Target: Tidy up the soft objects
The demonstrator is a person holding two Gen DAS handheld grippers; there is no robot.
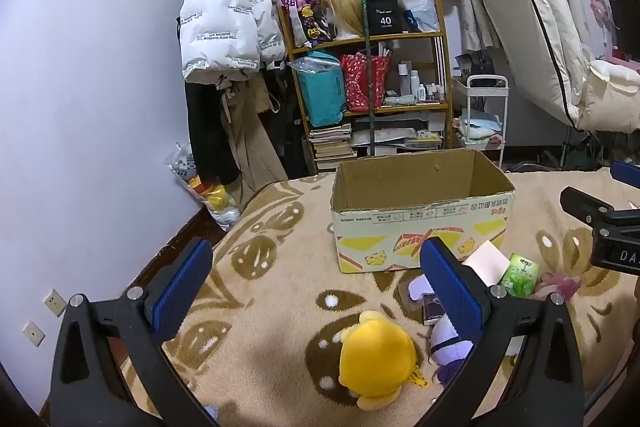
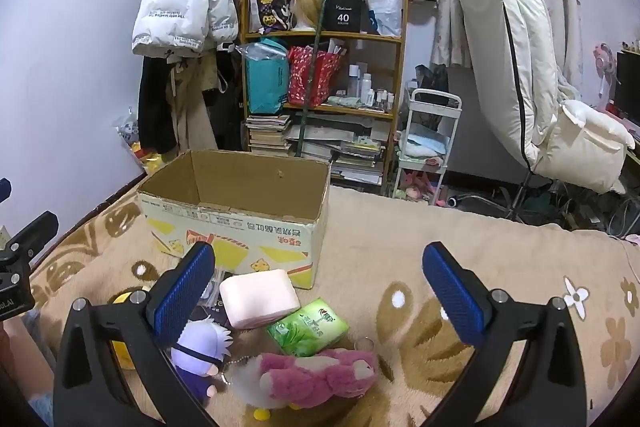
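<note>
**Both grippers wide, nothing yet picked up**

The left gripper (image 1: 316,283) is held wide open and empty; the yellow plush (image 1: 376,359) lies at its 6 o'clock. The right gripper (image 2: 320,287) is likewise spread wide and empty, with the pink plush bear (image 2: 316,375) at 6 o'clock, the purple plush doll (image 2: 200,351) at 8 and the green tissue pack (image 2: 308,327) between the fingers. The cardboard box (image 2: 236,223) stands open at 11 o'clock, seemingly empty. An approach is judged underway; a descent and closure on one toy is called for next.
</note>
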